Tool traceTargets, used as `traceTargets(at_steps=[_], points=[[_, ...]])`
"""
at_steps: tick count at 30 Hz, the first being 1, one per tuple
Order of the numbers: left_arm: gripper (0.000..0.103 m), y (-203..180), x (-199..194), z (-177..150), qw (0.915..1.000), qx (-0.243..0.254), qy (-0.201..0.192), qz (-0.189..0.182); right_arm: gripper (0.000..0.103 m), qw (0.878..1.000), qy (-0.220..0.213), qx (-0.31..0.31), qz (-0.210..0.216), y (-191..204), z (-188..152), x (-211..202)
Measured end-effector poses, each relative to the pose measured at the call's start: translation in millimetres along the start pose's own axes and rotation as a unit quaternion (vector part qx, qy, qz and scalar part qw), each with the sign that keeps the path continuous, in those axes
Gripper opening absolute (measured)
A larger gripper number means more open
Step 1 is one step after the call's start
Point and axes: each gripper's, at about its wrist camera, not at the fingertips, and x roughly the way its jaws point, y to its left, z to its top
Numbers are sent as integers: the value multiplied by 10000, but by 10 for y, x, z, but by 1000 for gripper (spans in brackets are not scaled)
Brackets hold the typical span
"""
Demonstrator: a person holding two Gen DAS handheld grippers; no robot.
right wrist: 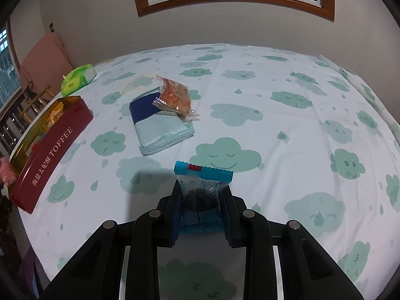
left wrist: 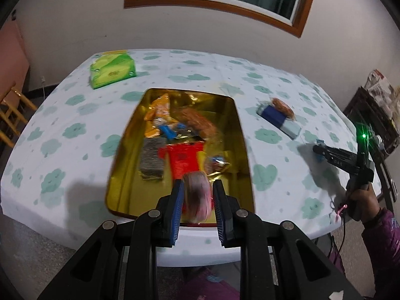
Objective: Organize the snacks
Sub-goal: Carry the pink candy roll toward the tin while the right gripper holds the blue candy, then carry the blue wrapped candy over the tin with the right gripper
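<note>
– fingers on the left gripper?
– pinching a pink-wrapped snack over the gold-lined toffee tin.
– right gripper?
– clamped on a blue cookie packet above the cloud tablecloth.

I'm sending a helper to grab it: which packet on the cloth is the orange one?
On the cloud-print tablecloth, right of the red toffee tin, two packets are stacked. The orange snack packet lies on the blue-and-pale wrapper; it alone is clear with orange contents.
</note>
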Motion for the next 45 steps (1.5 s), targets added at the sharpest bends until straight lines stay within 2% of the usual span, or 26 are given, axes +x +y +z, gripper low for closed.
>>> traceTargets(at_steps=[5, 18, 22, 24, 31, 33, 40, 45], points=[[21, 105, 52, 5, 9998, 105, -34, 167, 29, 10000, 0, -2, -24, 6, 0, 7], [20, 112, 20, -21, 9998, 94, -82, 146, 29, 10000, 3, -13, -52, 7, 4, 11], [21, 55, -23, -33, 9988, 204, -207, 386, 29, 9999, 15, -19, -117, 28, -13, -1], [26, 28, -33, -30, 9986, 213, -202, 451, 29, 10000, 34, 35, -50, 51, -24, -17], [34, -5, -62, -61, 9965, 280, -260, 746, 29, 10000, 28, -33, 74, 251, -14, -89], [39, -3, -71, -68, 9956, 289, -298, 844, 29, 9999, -17, -32, 147, 307, 14, -130], [44, -16, -77, -99, 9919, 423, -371, 1142, 29, 9989, -160, -199, 388, 612, 134, -283], [54, -18, -86, -120, 9898, 504, -412, 1269, 29, 9973, -283, -340, 585, 857, 249, -391]])
